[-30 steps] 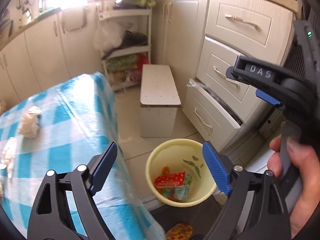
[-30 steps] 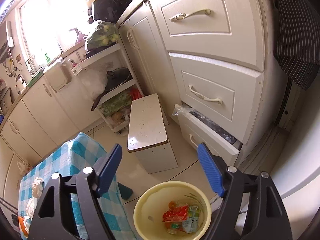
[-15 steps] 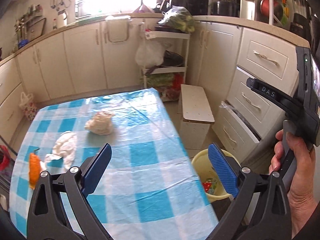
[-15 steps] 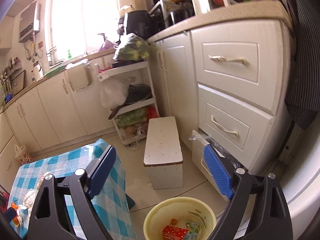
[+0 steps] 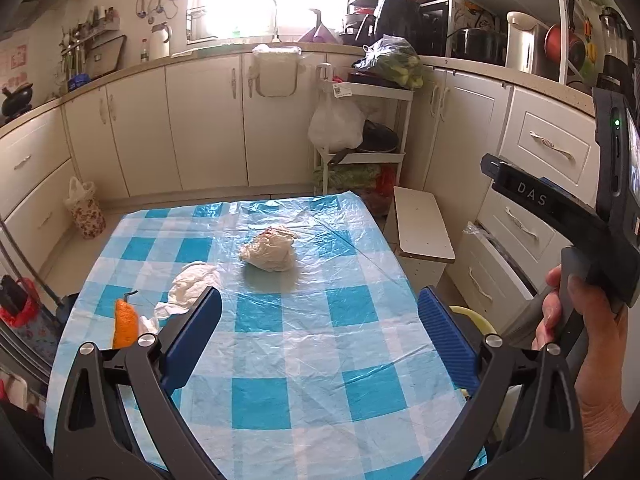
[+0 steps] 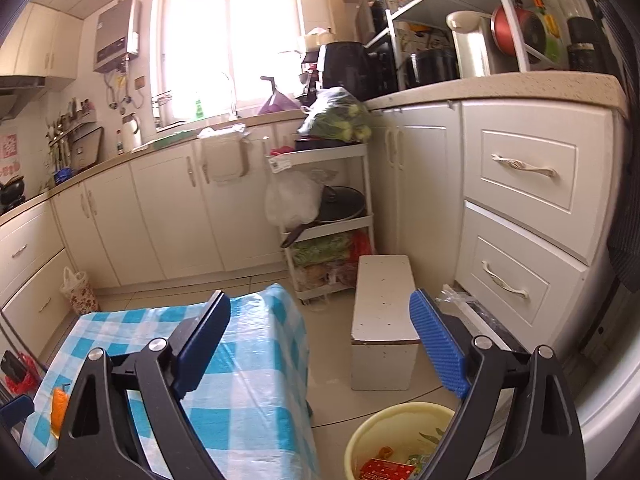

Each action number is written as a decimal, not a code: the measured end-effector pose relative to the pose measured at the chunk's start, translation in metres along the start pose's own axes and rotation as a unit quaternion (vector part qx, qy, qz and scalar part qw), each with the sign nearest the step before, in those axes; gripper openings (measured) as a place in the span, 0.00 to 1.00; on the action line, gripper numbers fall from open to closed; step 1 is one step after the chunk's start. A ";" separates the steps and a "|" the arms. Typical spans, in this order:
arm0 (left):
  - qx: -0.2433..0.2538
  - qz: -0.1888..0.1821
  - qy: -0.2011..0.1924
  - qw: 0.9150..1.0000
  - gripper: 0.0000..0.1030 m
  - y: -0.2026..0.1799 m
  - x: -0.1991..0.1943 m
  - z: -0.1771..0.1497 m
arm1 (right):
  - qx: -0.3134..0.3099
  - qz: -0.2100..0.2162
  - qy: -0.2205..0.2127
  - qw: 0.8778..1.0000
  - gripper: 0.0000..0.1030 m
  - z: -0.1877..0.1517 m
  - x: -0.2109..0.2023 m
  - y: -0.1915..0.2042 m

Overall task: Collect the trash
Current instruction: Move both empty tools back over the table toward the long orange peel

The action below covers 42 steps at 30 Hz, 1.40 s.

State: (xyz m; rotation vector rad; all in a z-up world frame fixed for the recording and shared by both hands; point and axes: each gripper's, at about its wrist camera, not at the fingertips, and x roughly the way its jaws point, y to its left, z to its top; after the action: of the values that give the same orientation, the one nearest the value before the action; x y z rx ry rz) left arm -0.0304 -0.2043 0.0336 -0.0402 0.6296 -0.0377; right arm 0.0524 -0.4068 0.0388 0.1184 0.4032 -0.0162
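Observation:
My left gripper (image 5: 320,324) is open and empty above the near half of the blue checked table (image 5: 288,360). On the table lie a crumpled cream wad (image 5: 269,254), a white crumpled tissue (image 5: 190,286) and an orange peel (image 5: 125,322). The orange peel also shows in the right wrist view (image 6: 59,404). My right gripper (image 6: 320,336) is open and empty, held over the floor right of the table (image 6: 240,380). The yellow bin (image 6: 384,424) stands below it with wrappers (image 6: 386,469) inside. In the left wrist view only the bin's rim (image 5: 474,316) shows.
A white step stool (image 6: 384,320) stands beyond the bin. A bottom drawer (image 6: 480,320) is ajar at the right. A white trolley (image 6: 328,232) with bags and a pan stands against the cabinets. A floral bag (image 5: 86,212) sits on the floor at the left.
The left gripper has swung up and left from over the bin to face the table. The right gripper has tilted upward, so the bin has slid to the bottom of its view.

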 end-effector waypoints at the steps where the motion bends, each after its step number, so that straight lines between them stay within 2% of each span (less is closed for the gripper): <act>1: -0.002 0.001 -0.001 1.000 0.92 0.003 -0.001 0.000 | -0.007 0.004 0.000 1.000 0.85 0.000 0.000 0.006; 19: -0.035 0.025 0.009 0.999 0.93 0.051 -0.002 -0.005 | -0.077 0.082 0.019 0.994 0.85 -0.010 0.006 0.086; 35: -0.113 0.074 0.037 0.990 0.93 0.140 0.020 -0.020 | -0.164 0.137 0.048 0.976 0.85 -0.033 0.012 0.149; 42: -0.175 0.102 0.060 0.977 0.92 0.215 0.036 -0.033 | -0.184 0.164 0.088 0.965 0.85 -0.043 0.020 0.161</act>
State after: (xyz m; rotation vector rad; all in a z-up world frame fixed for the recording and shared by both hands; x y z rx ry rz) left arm -0.0157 0.0079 -0.0244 -0.3154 0.7519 0.2730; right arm 0.0604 -0.2419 0.0096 -0.1823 0.5533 0.3976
